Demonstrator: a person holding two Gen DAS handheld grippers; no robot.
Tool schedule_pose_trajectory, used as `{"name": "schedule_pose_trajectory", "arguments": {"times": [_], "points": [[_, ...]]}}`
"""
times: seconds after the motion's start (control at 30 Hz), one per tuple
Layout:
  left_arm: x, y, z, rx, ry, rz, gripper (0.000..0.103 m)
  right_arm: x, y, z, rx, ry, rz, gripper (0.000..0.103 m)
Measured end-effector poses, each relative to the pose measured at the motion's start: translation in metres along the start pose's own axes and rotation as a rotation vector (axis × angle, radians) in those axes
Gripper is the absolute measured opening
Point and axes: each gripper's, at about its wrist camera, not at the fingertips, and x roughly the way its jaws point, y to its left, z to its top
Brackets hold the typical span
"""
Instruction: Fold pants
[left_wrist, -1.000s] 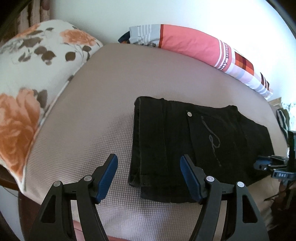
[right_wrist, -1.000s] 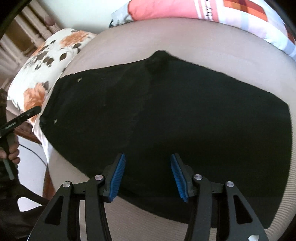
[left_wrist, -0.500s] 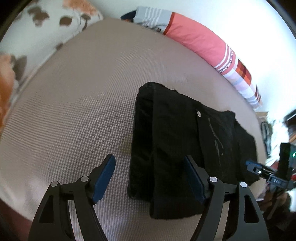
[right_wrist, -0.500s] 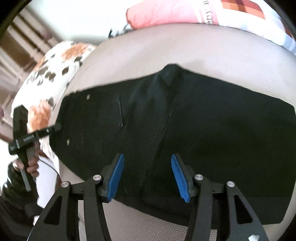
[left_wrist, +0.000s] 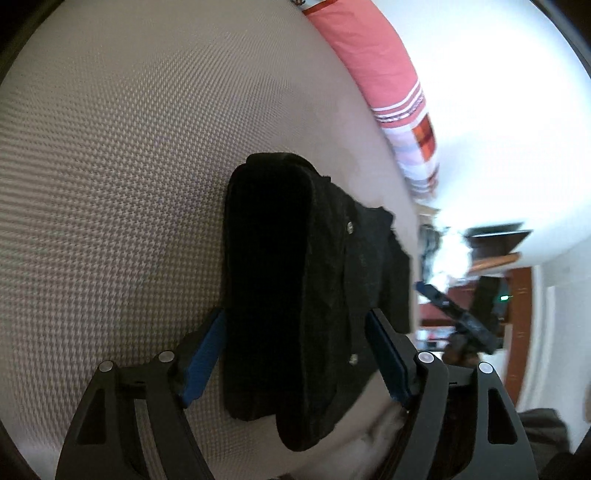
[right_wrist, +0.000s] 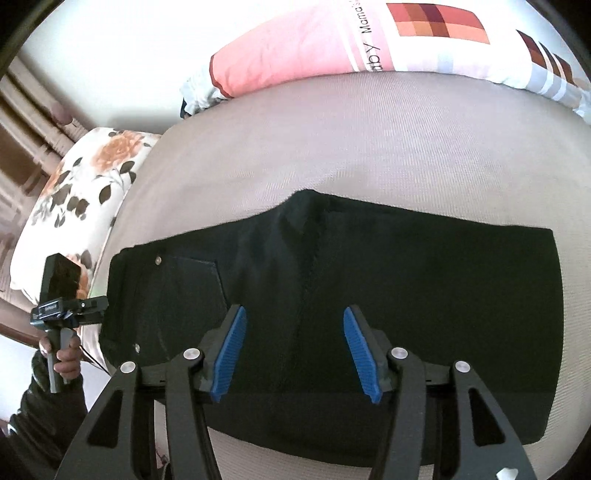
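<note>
Bed (left_wrist: 110, 184): pants (left_wrist: 288, 295) waistband between left gripper (left_wrist: 295, 354) jaws.

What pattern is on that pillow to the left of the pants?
White with orange roses and dark leaves; the floral pillow shows best in the right wrist view.

You have one pair of black pants (right_wrist: 369, 280), lying flat on the beige textured mattress cover (right_wrist: 369, 147) and folded into a wide rectangular block. The waistband end sits at the left of the right wrist view, showing a stitched pocket and small metal rivets (right_wrist: 159, 260) (two visible there). In the left wrist view, that end (left_wrist: 280, 295) shows stacked layers with rounded edges.
</note>
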Motion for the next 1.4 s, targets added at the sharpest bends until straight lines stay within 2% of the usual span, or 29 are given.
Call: {"name": "schedule_pose_trajectory", "arguments": {"times": [0.07, 0.23, 0.37, 0.4, 0.43, 0.53, 0.57, 0.63, 0.7, 0.8, 0.97, 1.1, 1.4], "points": [[0.001, 0.002, 0.005, -0.007, 0.009, -0.038, 0.075, 0.002, 0.006, 0.001, -0.007, -0.001, -0.005, 0.054], [0.016, -0.014, 0.009, 0.075, 0.029, -0.044, 0.075, 0.008, 0.017, -0.001, -0.022, 0.005, 0.004, 0.054], [0.029, -0.027, 0.005, 0.162, 0.001, -0.051, 0.073, 0.012, 0.021, -0.001, -0.017, 0.009, 0.022, 0.054], [0.034, -0.031, 0.005, 0.18, -0.014, -0.029, 0.071, 0.012, 0.022, -0.001, -0.017, 0.007, 0.023, 0.054], [0.034, -0.03, 0.004, 0.182, -0.022, -0.019, 0.069, 0.012, 0.023, -0.001, -0.018, 0.003, 0.023, 0.054], [0.035, -0.024, 0.003, 0.139, -0.074, 0.023, 0.05, 0.01, 0.025, -0.001, -0.022, -0.005, 0.033, 0.054], [0.034, -0.022, 0.003, 0.121, -0.087, 0.042, 0.035, 0.009, 0.025, -0.001, -0.023, -0.008, 0.034, 0.054], [0.035, -0.017, 0.001, 0.068, -0.116, 0.061, 0.033, 0.007, 0.024, -0.002, -0.023, -0.016, 0.04, 0.054], [0.037, -0.023, -0.003, 0.066, -0.15, 0.118, 0.032, 0.004, 0.02, -0.003, -0.017, -0.023, 0.042, 0.054], [0.041, -0.043, -0.01, 0.116, -0.184, 0.27, 0.032, 0.0, 0.013, -0.005, 0.001, -0.036, 0.053, 0.054], [0.044, -0.051, -0.015, 0.088, -0.211, 0.372, 0.031, -0.01, 0.002, -0.007, 0.026, -0.057, 0.092, 0.055], [0.048, -0.065, -0.021, 0.106, -0.239, 0.477, 0.03, -0.018, -0.005, -0.009, 0.028, -0.077, 0.102, 0.055], [0.064, -0.117, -0.041, 0.228, -0.272, 0.739, 0.026, -0.04, -0.037, -0.014, 0.058, -0.125, 0.103, 0.055]]}}
